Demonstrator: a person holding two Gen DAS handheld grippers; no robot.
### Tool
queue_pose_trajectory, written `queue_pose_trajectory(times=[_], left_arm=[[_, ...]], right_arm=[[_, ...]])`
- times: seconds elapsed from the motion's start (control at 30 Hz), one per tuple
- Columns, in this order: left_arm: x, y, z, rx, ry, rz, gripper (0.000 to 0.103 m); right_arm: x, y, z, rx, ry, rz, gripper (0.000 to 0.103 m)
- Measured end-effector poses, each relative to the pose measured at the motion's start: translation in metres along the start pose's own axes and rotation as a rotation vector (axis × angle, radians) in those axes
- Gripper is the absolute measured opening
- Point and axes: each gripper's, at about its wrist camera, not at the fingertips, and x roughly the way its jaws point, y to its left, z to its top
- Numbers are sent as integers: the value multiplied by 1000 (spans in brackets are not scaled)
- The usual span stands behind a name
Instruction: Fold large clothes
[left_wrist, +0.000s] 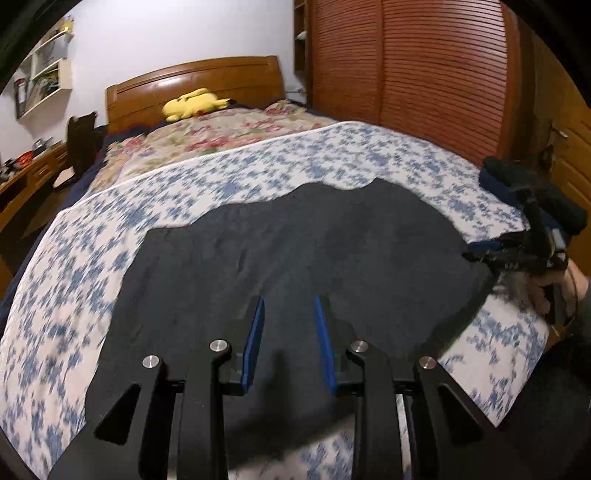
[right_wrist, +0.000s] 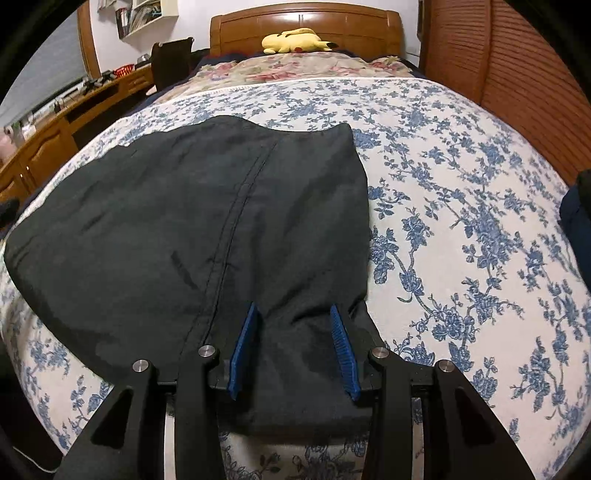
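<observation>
A large dark garment (left_wrist: 295, 258) lies spread flat on the blue-flowered bedspread (left_wrist: 332, 158); in the right wrist view the garment (right_wrist: 184, 221) shows a long seam down its middle. My left gripper (left_wrist: 289, 306) is open, its blue-padded fingers just above the garment's near edge, holding nothing. My right gripper (right_wrist: 293, 314) is open over the garment's near right part, with cloth between the spread fingers but not pinched. The right gripper also shows in the left wrist view (left_wrist: 480, 254) at the garment's right edge, held by a hand.
A yellow plush toy (right_wrist: 295, 40) lies by the wooden headboard (right_wrist: 306, 18). A red-flowered quilt (left_wrist: 229, 129) covers the bed's far part. Wooden wardrobe doors (left_wrist: 424, 74) stand on the right, a wooden desk (right_wrist: 66, 122) on the left. A dark bundle (right_wrist: 576, 221) sits at the bed's right edge.
</observation>
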Motion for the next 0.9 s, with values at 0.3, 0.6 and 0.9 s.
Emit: queue_pose_trajectory(times=[0.3, 0.6, 0.9], left_arm=[[-21, 43, -51, -100, 74, 112, 29], [-8, 56, -77, -153, 137, 119, 29], [-8, 59, -86, -173, 141, 87, 30]], right_arm=[[-42, 44, 3, -115, -129, -63, 42], [-42, 95, 1, -163, -151, 131, 42], [1, 130, -10, -280, -38, 129, 42]])
